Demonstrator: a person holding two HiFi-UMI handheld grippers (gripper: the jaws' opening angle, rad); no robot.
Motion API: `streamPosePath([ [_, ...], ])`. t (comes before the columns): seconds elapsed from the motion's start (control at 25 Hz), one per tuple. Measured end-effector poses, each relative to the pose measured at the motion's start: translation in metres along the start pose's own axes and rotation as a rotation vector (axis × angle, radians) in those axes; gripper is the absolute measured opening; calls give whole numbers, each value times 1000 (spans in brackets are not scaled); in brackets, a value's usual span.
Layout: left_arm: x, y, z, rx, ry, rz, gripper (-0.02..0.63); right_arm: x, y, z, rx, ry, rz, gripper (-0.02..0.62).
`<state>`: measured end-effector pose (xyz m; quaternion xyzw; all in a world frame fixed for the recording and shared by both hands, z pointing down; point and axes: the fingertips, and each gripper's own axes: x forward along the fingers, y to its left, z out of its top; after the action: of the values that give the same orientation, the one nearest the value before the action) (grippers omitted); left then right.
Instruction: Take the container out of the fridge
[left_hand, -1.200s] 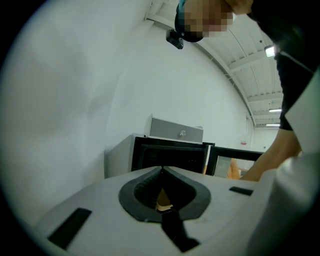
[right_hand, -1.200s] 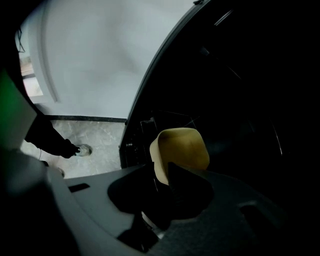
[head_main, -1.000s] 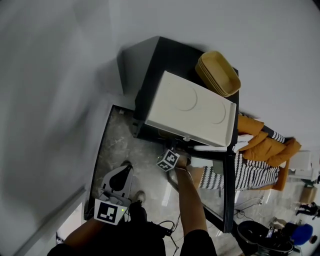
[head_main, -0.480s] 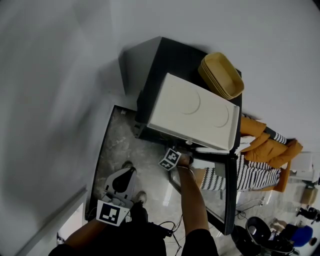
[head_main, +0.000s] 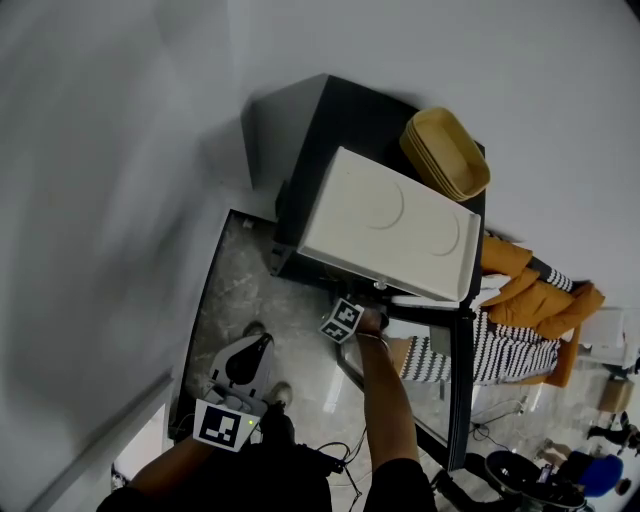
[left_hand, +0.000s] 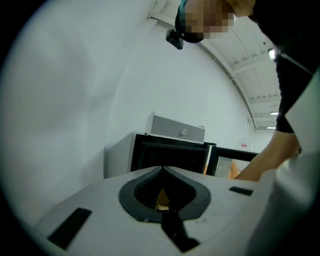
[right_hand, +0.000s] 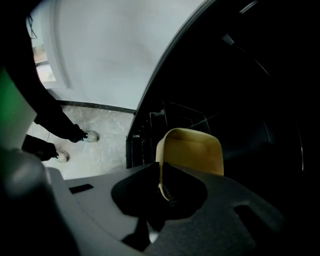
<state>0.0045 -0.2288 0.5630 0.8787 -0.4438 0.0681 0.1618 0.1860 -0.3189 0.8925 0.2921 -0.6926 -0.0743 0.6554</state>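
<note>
A tan plastic container (right_hand: 192, 150) stands inside the dark fridge (right_hand: 250, 90), close to its open front. My right gripper (right_hand: 161, 176) is shut on the container's near rim. In the head view the right gripper (head_main: 352, 320) reaches into the fridge's opening, below a white box; the container is hidden there. My left gripper (head_main: 240, 366) hangs low at the left over the floor, away from the fridge. Seen in its own view, the left gripper (left_hand: 161, 172) has its jaws together and holds nothing, and points toward the open fridge (left_hand: 167, 155).
A white box (head_main: 385, 225) and stacked tan containers (head_main: 447, 150) sit on top of the fridge (head_main: 345, 125). Its glass door (head_main: 458, 380) stands open to the right. Orange and striped fabrics (head_main: 520, 300) lie beyond it. The person's shoes (right_hand: 90, 136) stand on the marble floor (head_main: 235, 290).
Almost nothing: the head view has shifted slightly, and both grippers stay about where they were.
</note>
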Motion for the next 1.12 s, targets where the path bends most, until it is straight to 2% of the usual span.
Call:
streamPosePath([
  [0.6, -10, -10, 5, 2, -25, 0, 5, -17, 19, -4, -47, -10, 39, 15],
  [1.12, -31, -29, 6, 13, -45, 4, 5, -49, 57, -11, -93, -36, 73, 14],
])
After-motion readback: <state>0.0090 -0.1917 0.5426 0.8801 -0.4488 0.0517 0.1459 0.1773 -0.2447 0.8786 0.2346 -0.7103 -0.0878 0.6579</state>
